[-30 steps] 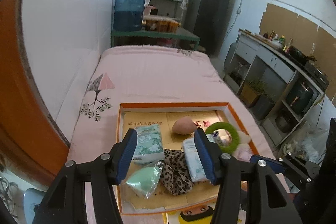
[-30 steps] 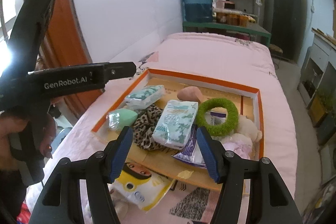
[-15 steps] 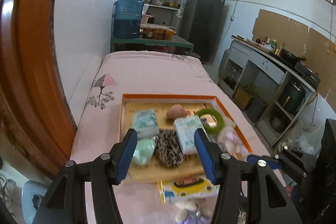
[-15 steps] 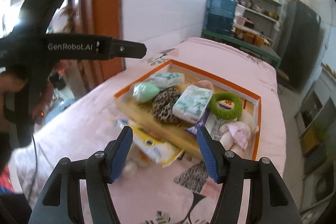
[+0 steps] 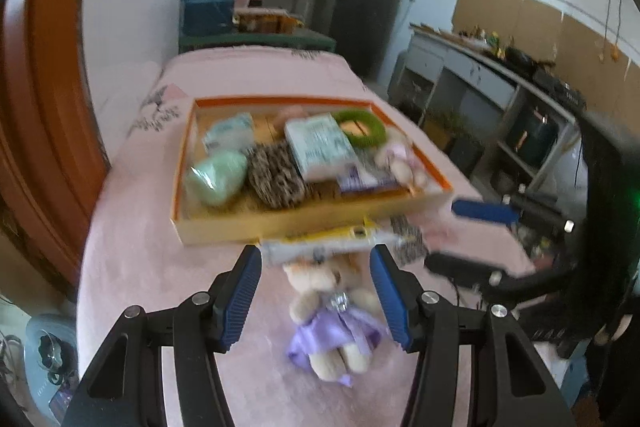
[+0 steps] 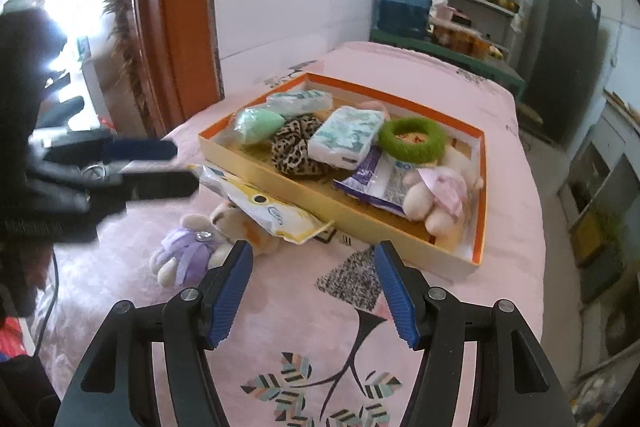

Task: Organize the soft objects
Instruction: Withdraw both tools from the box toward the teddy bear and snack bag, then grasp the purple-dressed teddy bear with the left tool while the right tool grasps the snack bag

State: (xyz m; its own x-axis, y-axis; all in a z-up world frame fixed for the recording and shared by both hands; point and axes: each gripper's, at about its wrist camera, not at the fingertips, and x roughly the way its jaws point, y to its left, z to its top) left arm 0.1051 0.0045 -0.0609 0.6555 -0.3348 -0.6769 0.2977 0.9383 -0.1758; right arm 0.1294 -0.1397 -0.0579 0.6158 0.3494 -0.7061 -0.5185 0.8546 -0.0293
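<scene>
The small teddy bear [image 5: 334,311] in a purple dress lies on the pink bed just in front of the orange tray [image 5: 312,223], its head tucked under a yellow packet [image 6: 264,203]. The left gripper [image 5: 316,297] hovers over it, jaws spread and empty; the right gripper [image 6: 314,291] is likewise agape. Light and squashy, the bear is probably best pinched across the torso.

No print on the packets [image 6: 347,138] in the box is legible.

One box [image 6: 404,235]; two stuffed bears [image 6: 192,247] [image 6: 436,195]; maybe four tissue packs [image 6: 346,137]; one green ring [image 6: 412,141]; one scrunchie [image 6: 298,147].
</scene>
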